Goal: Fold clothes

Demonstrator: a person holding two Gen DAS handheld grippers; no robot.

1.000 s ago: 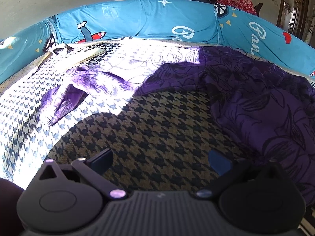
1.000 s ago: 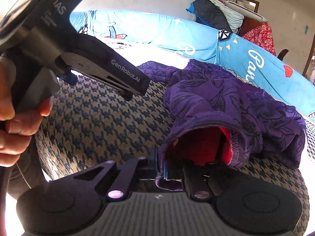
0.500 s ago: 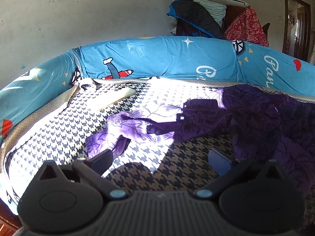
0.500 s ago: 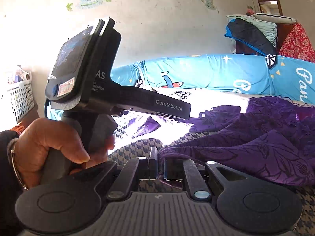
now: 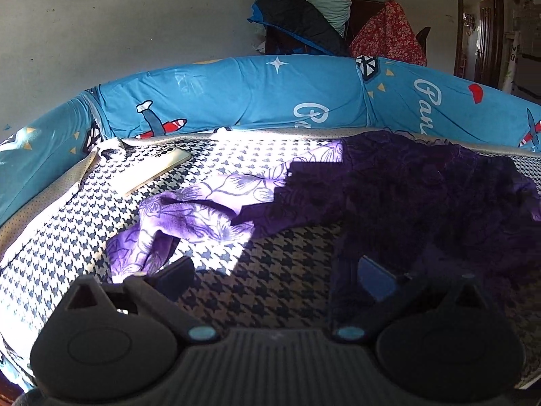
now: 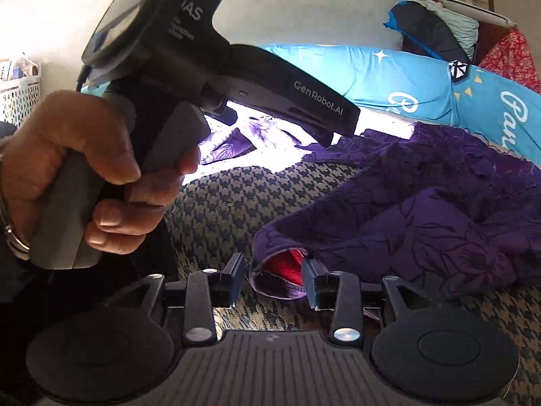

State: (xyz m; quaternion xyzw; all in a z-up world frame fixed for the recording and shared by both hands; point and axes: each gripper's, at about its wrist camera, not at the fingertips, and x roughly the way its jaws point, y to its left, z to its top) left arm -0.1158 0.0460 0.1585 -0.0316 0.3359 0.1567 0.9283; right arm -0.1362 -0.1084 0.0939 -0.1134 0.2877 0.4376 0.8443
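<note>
One purple garment [image 6: 422, 209] lies crumpled on the checked bed [image 6: 236, 199], not folded, its red lining showing at an open hem. My right gripper [image 6: 274, 282] stands open around that hem and holds nothing, I think to take the edge. My left gripper [image 5: 274, 275] hangs wide open and empty near the bright end of the cloth. A phone [image 5: 159, 169] lies further back.

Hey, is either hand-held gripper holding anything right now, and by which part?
Nothing is held. The right hand-held gripper stands open around the purple garment's red-lined edge, not clamped. The left hand-held gripper is open over the houndstooth cover.
</note>
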